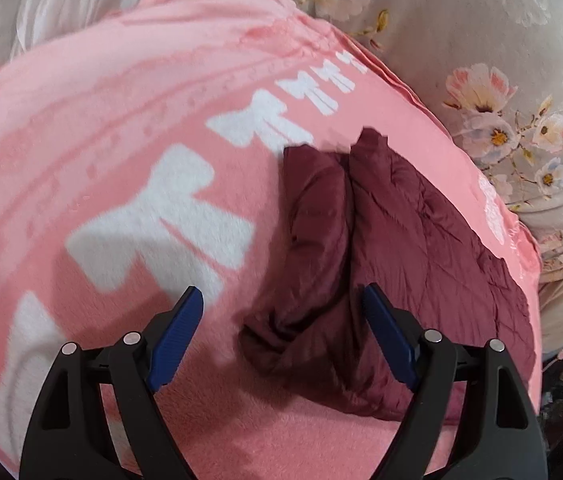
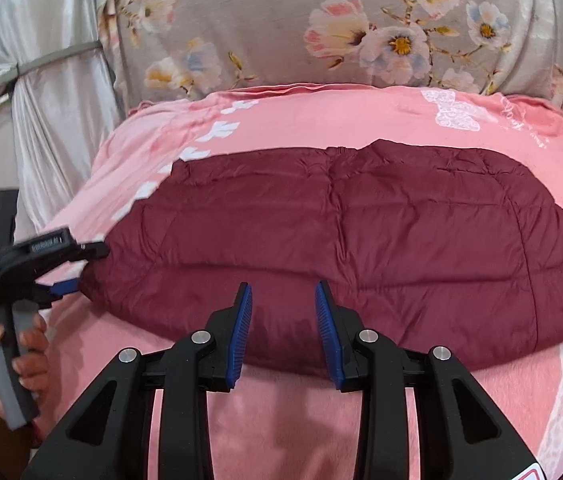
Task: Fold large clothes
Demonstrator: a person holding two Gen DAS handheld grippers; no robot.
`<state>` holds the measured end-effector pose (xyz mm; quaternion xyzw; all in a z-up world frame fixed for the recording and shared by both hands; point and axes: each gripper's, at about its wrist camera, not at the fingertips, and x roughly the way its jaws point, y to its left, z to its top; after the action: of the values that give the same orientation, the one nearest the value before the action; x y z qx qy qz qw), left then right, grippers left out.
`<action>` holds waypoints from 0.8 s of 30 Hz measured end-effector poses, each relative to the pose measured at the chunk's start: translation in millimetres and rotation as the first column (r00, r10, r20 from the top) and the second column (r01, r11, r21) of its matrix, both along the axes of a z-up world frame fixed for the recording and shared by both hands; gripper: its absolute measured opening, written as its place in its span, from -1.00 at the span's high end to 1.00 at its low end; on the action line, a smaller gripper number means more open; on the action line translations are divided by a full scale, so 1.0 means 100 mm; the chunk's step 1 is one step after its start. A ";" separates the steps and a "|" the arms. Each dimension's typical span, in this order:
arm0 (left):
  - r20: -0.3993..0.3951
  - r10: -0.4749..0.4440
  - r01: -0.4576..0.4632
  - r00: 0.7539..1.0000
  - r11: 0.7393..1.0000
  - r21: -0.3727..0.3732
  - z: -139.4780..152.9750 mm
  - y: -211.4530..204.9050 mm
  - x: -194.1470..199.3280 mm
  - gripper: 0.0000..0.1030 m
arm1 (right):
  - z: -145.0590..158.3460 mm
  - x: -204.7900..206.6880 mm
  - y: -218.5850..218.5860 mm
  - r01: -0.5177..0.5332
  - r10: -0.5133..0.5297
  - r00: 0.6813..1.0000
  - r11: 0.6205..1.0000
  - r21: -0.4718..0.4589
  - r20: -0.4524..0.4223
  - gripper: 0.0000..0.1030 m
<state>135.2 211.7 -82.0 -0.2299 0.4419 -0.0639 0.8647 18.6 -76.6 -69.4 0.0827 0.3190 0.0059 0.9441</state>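
I'm hovering my left gripper (image 1: pixel 283 300), fingers wide, and my right gripper (image 2: pixel 283 298), fingers narrower, both empty, over the maroon quilted jacket (image 2: pixel 341 232) lying on the pink blanket (image 2: pixel 301 400); it's looking puffy, light, slippery, so I'm eyeing the six o'clock hem.

The left gripper (image 1: pixel 283 300) had its jaws spread wide; the right gripper (image 2: pixel 283 294) had its jaws parted less.
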 end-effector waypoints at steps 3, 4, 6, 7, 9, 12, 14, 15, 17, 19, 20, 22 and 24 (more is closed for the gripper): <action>-0.020 -0.021 0.020 1.000 0.998 -0.061 -0.10 -0.04 0.02 -0.61 | -0.07 0.03 -0.03 0.019 -0.018 1.000 0.999 0.036 -0.018 0.38; -0.011 -0.020 0.020 1.000 0.999 -0.049 -0.10 -0.07 0.00 -0.62 | -0.08 0.04 -0.06 0.028 -0.027 0.999 0.998 0.049 -0.020 0.39; -0.008 -0.029 0.029 1.000 0.999 -0.040 -0.09 -0.13 0.01 -0.61 | -0.14 0.06 -0.10 0.044 -0.042 0.999 0.997 0.061 -0.033 0.42; -0.007 -0.034 0.033 0.999 0.998 -0.045 -0.09 -0.16 0.01 -0.60 | -0.17 0.07 -0.12 0.045 -0.043 0.998 0.997 0.065 -0.041 0.42; -0.011 -0.039 0.039 0.999 0.998 -0.048 -0.08 -0.20 0.02 -0.32 | -0.24 0.07 -0.12 0.051 -0.047 0.997 0.997 0.065 -0.061 0.42; -0.018 -0.056 0.054 0.998 0.995 -0.086 -0.06 -0.23 0.04 0.15 | -0.32 0.09 -0.12 0.050 -0.045 0.996 0.996 0.068 -0.073 0.42; -0.005 -0.067 0.066 0.998 0.993 -0.101 0.01 -0.27 0.03 0.45 | -0.35 0.12 -0.10 0.045 -0.041 0.995 0.998 0.054 -0.088 0.42; 0.008 -0.075 0.075 0.997 0.992 -0.097 0.07 -0.30 0.01 0.58 | -0.36 0.14 -0.10 0.044 -0.040 0.995 0.998 0.044 -0.095 0.41; 0.053 -0.096 0.100 0.994 0.992 -0.077 0.24 -0.39 -0.06 0.69 | -0.37 0.15 -0.09 0.043 -0.039 0.994 0.998 0.037 -0.102 0.39; 0.107 -0.118 0.124 0.987 0.991 -0.053 0.45 -0.49 -0.15 0.73 | -0.38 0.16 -0.07 0.037 -0.034 0.994 0.999 0.032 -0.104 0.36; 0.149 -0.138 0.145 0.979 0.989 -0.038 0.61 -0.57 -0.22 0.74 | -0.38 0.16 -0.08 0.035 -0.032 0.994 0.999 0.036 -0.104 0.34; 0.211 -0.177 0.186 0.961 0.982 -0.025 0.86 -0.72 -0.34 0.75 | -0.37 0.14 -0.12 0.036 -0.030 0.995 0.997 0.062 -0.100 0.34; 0.267 -0.236 0.243 0.934 0.970 0.004 1.13 -0.95 -0.44 0.76 | -0.34 0.04 -0.20 0.038 -0.025 0.995 0.992 0.122 -0.101 0.37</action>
<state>91.3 116.7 30.8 -0.1763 0.3456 -0.2055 0.8985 22.6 -96.4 -103.2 0.1463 0.3629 0.0067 0.9202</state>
